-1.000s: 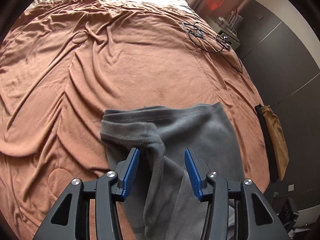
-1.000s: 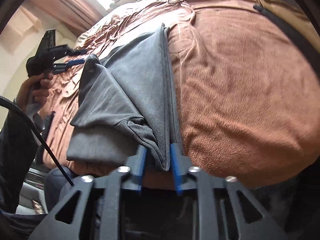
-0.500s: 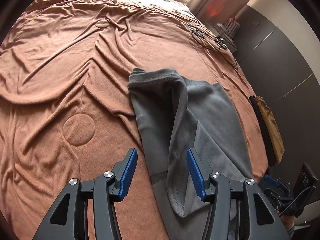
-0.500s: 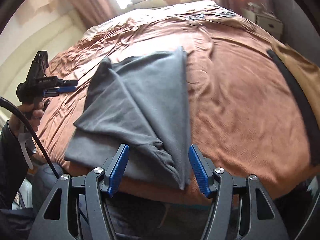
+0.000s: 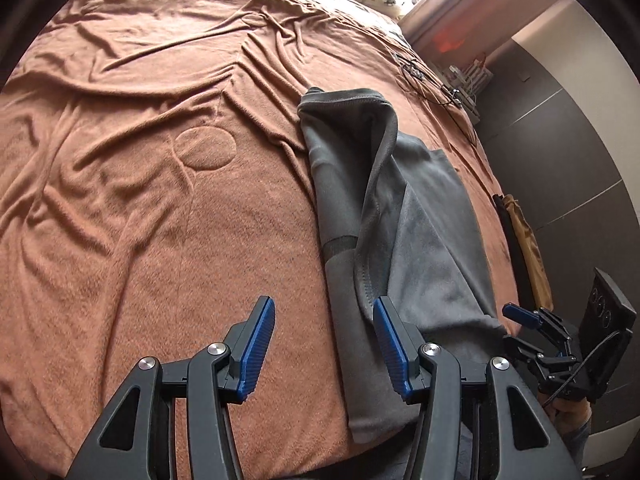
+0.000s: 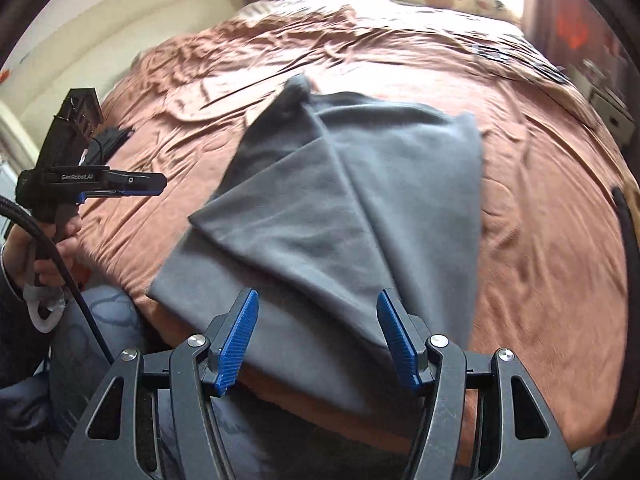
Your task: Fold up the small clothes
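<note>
Grey garment (image 5: pixel 400 216) on brown blanket (image 5: pixel 160 200)

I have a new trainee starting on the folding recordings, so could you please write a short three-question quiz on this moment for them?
1. True or false: the right gripper is clamped on the grey garment.
2. What does the grey garment lie on? A) a bare wooden floor B) a brown blanket on a bed C) a white ironing board
3. Fill in: the pads of the left gripper are coloured ____.

Key:
1. False: its jaws stand open above the cloth and hold nothing.
2. B.
3. Blue.
</note>
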A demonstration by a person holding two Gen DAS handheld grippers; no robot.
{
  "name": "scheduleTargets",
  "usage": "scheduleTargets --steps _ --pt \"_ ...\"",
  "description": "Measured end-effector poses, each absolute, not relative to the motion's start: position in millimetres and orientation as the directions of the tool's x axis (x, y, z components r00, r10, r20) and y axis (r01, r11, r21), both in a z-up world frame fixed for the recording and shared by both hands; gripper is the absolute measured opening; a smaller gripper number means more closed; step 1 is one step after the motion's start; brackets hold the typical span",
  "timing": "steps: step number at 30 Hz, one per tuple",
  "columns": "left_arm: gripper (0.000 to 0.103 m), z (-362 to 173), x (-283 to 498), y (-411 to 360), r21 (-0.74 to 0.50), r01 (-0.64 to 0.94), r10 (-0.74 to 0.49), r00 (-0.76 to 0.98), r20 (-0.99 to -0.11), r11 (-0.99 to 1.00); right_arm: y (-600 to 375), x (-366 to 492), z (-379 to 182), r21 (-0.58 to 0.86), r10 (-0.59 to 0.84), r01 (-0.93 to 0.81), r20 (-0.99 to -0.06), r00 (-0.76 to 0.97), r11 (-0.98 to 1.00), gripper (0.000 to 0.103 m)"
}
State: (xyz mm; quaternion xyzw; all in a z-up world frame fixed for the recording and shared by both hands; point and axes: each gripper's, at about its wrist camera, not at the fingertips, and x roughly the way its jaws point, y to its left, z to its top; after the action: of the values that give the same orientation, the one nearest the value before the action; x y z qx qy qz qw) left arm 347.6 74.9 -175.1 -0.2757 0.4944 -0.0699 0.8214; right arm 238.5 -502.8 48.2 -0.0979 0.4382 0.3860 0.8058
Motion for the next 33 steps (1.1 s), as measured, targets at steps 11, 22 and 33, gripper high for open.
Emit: scheduleTargets --steps 11,22,33 --pt "0.053 -192 308 94 -0.597 -0.264 -0.373 0.575 -0.728 0.757 -428 256 50 0.097 0.498 -0.811 -0.829 0.255 0.577 0.059" --pt "0.053 -201 299 112 -0.648 -0.332 -0.356 0.624 -0.696 0.685 -362 265 21 -0.043 0.36 -0.88 -0.902 0.238 0.472 0.054" --pt "0.053 -203 295 115 -0.657 -0.343 -0.356 0.628 -0.692 0.671 -336 271 1 -0.095 0.321 -0.882 -0.909 0.266 0.461 0.007"
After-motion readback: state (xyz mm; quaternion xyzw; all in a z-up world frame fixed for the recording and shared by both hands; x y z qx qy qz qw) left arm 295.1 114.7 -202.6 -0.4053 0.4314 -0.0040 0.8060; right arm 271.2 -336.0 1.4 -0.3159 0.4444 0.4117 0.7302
